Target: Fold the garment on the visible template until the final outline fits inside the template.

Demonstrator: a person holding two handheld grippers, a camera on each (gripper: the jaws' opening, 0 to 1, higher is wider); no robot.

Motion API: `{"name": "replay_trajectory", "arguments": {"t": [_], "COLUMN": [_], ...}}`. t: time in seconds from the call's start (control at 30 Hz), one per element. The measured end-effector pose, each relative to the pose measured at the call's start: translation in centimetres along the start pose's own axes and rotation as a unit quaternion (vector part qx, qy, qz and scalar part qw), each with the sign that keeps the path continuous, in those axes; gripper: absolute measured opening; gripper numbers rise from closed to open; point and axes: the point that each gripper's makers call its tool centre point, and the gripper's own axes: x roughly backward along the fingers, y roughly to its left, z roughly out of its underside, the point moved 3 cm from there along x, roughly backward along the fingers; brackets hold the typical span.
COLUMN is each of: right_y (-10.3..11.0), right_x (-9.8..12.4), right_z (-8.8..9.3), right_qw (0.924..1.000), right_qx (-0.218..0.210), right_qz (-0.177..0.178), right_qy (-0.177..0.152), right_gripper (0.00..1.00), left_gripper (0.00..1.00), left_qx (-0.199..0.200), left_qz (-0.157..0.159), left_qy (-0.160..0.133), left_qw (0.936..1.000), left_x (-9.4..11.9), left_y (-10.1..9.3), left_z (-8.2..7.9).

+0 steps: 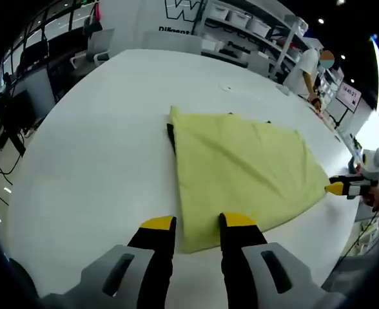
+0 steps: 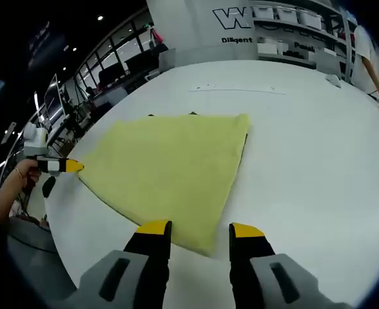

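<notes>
Garment (image 1: 241, 174), yellow and already folded flat on the white table (image 1: 99, 154), largely hides the dark template (image 1: 171, 136), while both grippers (image 1: 199, 225) (image 2: 201, 232) are held apart at its edge

Each tool has two black jaws capped with yellow tips, rising from pale grey moulded housings with dark slotted recesses. The left tool (image 1: 198, 224) and the right tool (image 2: 201, 230) look alike. Beside the right tool's yellow tip, the person's hand (image 1: 378, 198) wears a thin band at the wrist.
</notes>
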Motion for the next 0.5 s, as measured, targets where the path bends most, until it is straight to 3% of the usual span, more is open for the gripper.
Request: {"name": "replay_trajectory", "arguments": {"t": [0.33,0.5], "right_y": [0.01,-0.12], "right_x": [-0.19,-0.26], "right_z": [0.9,0.98], "right_qw": [0.9997,0.9997], "right_qx": [-0.026,-0.025], "right_qz": [-0.002,-0.002], "right_qy": [0.002,0.0], "right_gripper": [0.09,0.03], "left_gripper": [0.07,0.04], "left_qx": [-0.008,-0.018], "left_qz": [0.002,0.006], "left_qy": [-0.003,-0.015], "left_qw": [1.0,0.9997], "left_x": [0.29,0.4], "left_y": [0.08,-0.07], "left_z": [0.33,0.34]}}
